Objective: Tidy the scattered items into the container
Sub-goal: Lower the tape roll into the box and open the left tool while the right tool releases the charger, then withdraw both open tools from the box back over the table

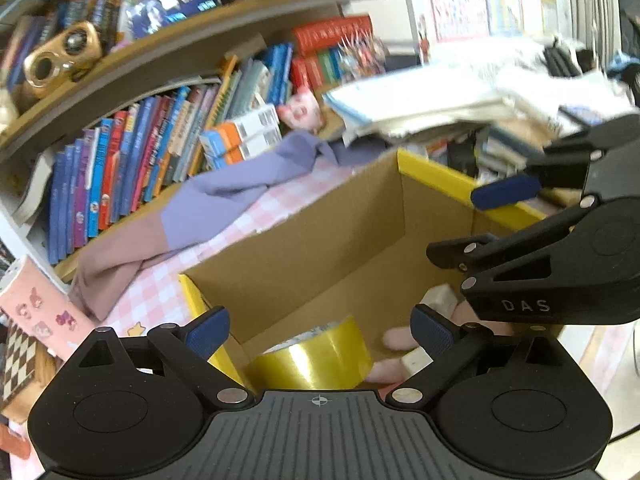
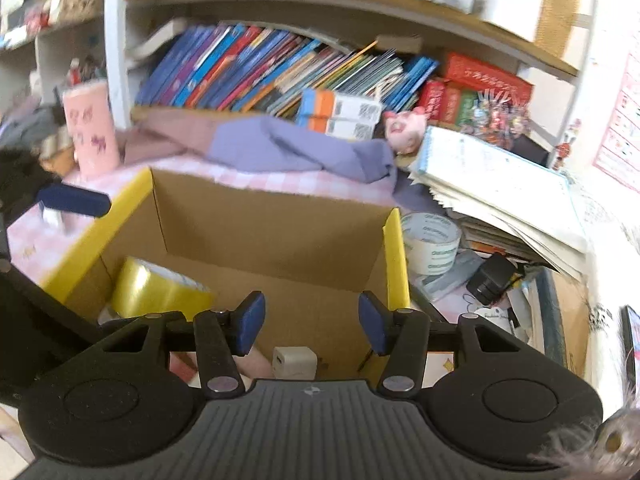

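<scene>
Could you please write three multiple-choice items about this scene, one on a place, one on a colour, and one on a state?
1. Where is the yellow tape roll?
A. inside the cardboard box
B. on the bookshelf
C. between the left gripper's pads

2. What colour is the outside of the box's flaps?
A. red
B. yellow
C. green

3. How does the right gripper stand?
A. shut on the white charger
B. shut on the tape roll
C. open, holding nothing

Answers:
1. A: the roll lies on the box floor by its left wall in the right wrist view.
2. B: the flap edges show yellow in both views.
3. C: its blue pads stand apart over the box, and the charger lies below on the box floor.
</scene>
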`<action>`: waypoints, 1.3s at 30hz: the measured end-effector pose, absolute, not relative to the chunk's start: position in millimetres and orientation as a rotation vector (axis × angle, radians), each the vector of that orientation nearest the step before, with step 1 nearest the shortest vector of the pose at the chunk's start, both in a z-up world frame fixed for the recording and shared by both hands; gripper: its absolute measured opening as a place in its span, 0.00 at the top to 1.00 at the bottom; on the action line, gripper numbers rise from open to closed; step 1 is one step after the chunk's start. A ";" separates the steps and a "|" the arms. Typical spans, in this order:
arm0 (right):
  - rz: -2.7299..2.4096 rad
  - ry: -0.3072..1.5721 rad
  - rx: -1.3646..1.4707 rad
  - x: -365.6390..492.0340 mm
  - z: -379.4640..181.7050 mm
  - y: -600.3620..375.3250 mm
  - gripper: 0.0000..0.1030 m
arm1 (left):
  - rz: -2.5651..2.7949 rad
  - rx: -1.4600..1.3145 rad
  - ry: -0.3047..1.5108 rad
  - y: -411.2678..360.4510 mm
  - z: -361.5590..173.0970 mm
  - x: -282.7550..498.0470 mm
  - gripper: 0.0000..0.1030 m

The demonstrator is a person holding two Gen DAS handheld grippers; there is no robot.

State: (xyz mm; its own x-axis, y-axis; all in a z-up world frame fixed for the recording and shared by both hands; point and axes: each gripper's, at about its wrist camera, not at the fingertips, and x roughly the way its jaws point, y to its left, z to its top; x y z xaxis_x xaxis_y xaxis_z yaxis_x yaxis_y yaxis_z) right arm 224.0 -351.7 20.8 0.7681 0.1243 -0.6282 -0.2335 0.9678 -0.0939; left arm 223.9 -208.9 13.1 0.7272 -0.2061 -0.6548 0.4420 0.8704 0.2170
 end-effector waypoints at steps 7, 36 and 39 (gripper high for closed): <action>0.152 0.578 -0.099 195.2 43.0 -353.1 0.51 | -0.345 0.289 0.602 -195.4 33.6 193.1 0.04; -0.067 0.538 0.018 41.6 34.6 -288.5 0.45 | -0.400 0.147 0.594 -109.6 31.6 78.2 0.04; -0.076 0.554 0.024 33.1 32.2 -279.5 0.44 | -0.408 0.143 0.602 -100.4 30.2 69.8 0.04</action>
State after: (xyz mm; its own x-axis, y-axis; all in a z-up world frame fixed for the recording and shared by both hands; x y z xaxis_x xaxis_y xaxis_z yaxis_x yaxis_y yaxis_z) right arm 33.1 -279.5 32.2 0.8477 -0.0660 -0.5264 0.0791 0.9969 0.0025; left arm 69.8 -100.4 30.2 0.7472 -0.3307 -0.5765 0.4129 0.9107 0.0128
